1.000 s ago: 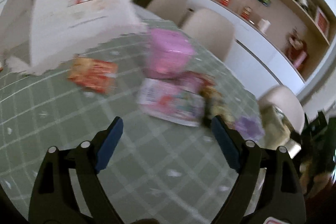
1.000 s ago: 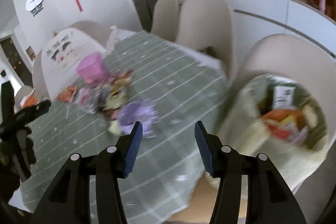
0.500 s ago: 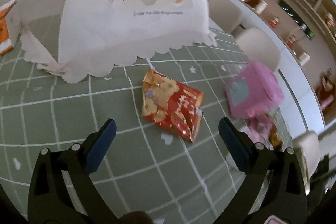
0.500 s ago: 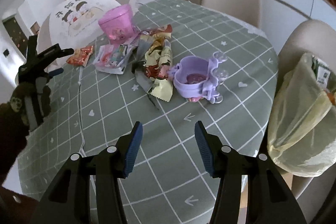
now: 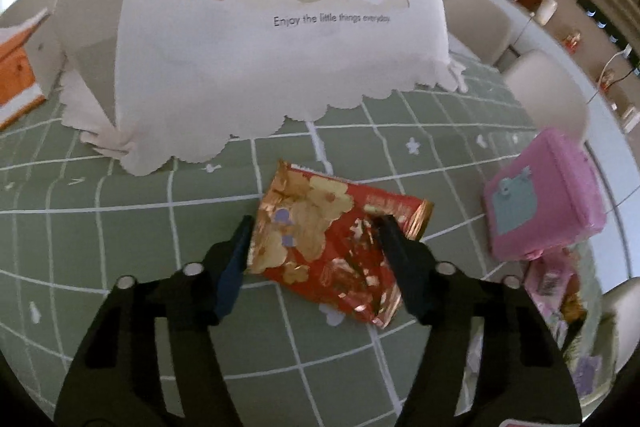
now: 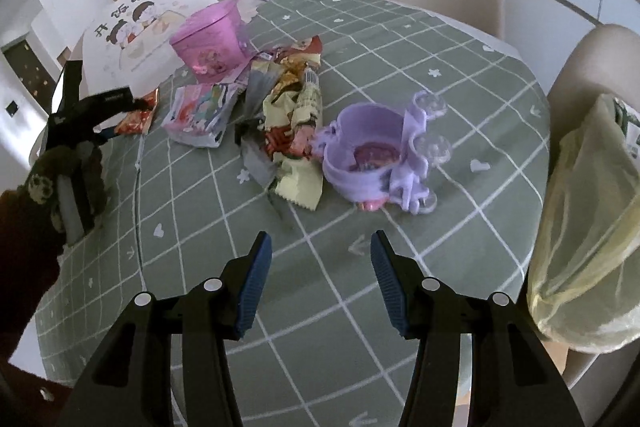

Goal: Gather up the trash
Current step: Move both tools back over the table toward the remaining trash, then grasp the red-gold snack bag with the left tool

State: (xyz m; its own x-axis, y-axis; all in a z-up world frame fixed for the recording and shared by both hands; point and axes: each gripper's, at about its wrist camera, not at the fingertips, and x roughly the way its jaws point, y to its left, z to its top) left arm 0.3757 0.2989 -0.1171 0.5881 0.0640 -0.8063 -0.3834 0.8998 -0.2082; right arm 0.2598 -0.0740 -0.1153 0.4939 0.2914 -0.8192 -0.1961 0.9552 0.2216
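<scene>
Jaws of the left gripper (image 5: 316,251) closing around the red-and-gold snack packet (image 5: 328,243) flat on the green-checked bench (image 5: 120,235), pads at its edges; jaws of the right gripper (image 6: 318,275) spread over bare cloth, holding nothing. Beyond the packet, the white food cover (image 5: 280,27) reads "Enjoy the little things everyday". Purple bowl (image 6: 368,155) holds something reddish, wrapper heap (image 6: 288,115) beside it; yellow bag (image 6: 592,227) hangs off the bench edge.

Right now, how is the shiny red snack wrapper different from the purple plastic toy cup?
The shiny red snack wrapper lies flat and crinkled on the green checked tablecloth; the purple plastic toy cup stands up, open on top. The wrapper sits between the closing jaws of the left gripper; the cup has no gripper at it, and the right gripper hangs open over bare cloth. The wrapper is gold-printed foil, the cup plain. Both rest on the same cloth.
</scene>
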